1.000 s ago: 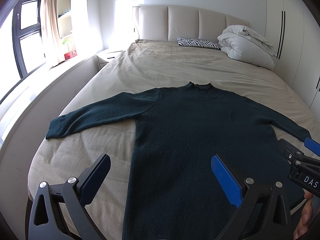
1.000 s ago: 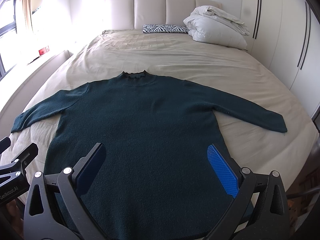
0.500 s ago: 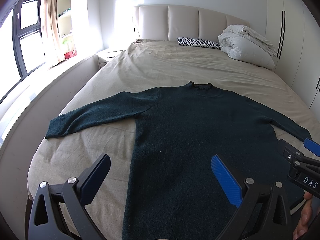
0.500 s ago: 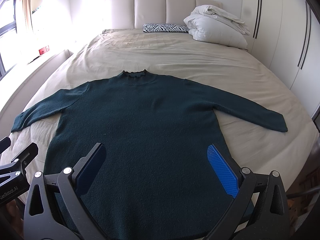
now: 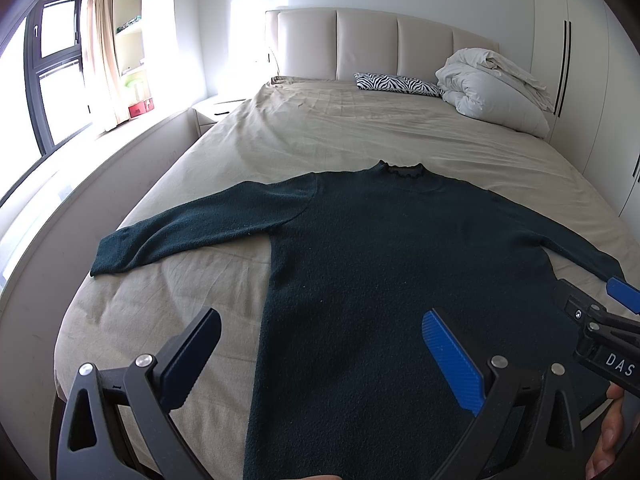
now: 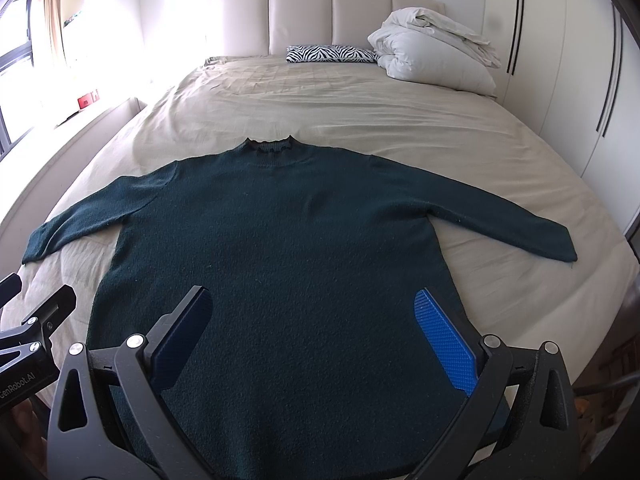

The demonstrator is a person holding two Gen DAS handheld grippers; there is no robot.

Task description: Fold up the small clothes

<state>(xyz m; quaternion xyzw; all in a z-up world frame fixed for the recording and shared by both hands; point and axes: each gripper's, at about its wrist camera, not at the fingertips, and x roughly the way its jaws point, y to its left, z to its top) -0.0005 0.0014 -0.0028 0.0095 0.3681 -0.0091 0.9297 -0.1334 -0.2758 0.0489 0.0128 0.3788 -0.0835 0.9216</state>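
Nothing has shifted over the last second: my left gripper (image 5: 320,344) and my right gripper (image 6: 316,320) hover where they were, both with jaws wide apart and holding nothing. The dark green sweater (image 6: 272,248) lies flat and face-up on the bed (image 6: 400,120), collar toward twelve o'clock near the headboard, hem toward six o'clock under my jaws. Its left sleeve (image 5: 192,232) stretches out toward nine o'clock, its right sleeve (image 6: 500,216) toward three o'clock, both straight and uncreased. I read this stillness as the pause before the first fold; no part of the garment is turned over yet, so the task looks barely begun. A sleeve cuff seems the likeliest first grab, carried inward across the body. Away at twelve o'clock a zebra pillow (image 6: 332,53) and a bundled white duvet (image 6: 436,56) sit well apart from the sweater.
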